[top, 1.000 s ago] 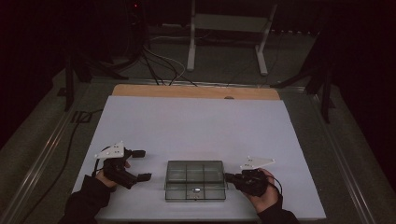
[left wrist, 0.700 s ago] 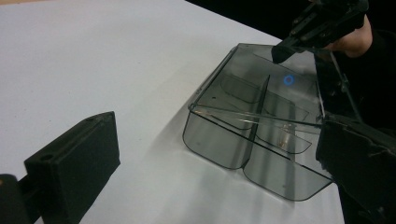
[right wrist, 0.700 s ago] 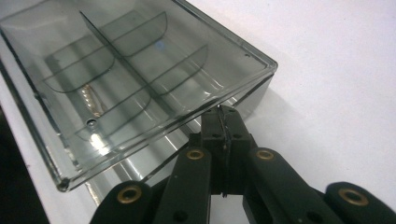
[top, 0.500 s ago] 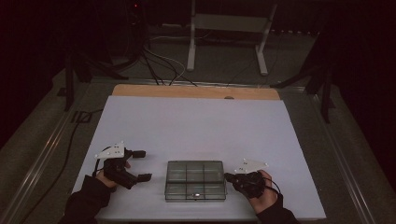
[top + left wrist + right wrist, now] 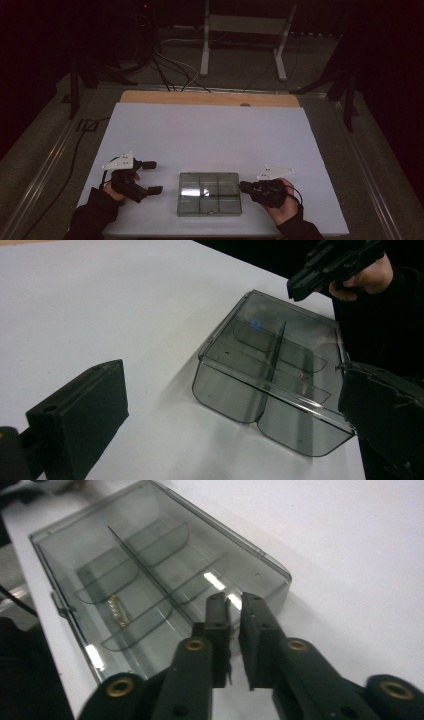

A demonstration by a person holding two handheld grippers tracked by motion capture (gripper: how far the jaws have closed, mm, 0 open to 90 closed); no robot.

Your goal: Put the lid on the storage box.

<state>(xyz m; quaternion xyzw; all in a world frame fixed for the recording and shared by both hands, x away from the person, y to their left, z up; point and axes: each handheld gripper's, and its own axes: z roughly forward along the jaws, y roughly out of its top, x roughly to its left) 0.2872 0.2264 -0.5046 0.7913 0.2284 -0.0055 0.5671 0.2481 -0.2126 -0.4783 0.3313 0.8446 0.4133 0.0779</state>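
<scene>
Box (image 5: pixel 209 194), clear smoky plastic with divided compartments, lid down, sits near front edge of white table (image 5: pixel 210 135), between both grippers. Right gripper (image 5: pixel 243 186) at box's right edge: jaws nearly together, just been opening slightly, nothing between them. Left gripper (image 5: pixel 152 176) jaws spread wide, empty, just beside box's left side. Judgement: steady box from left before working lid. No readable writing anywhere.
</scene>
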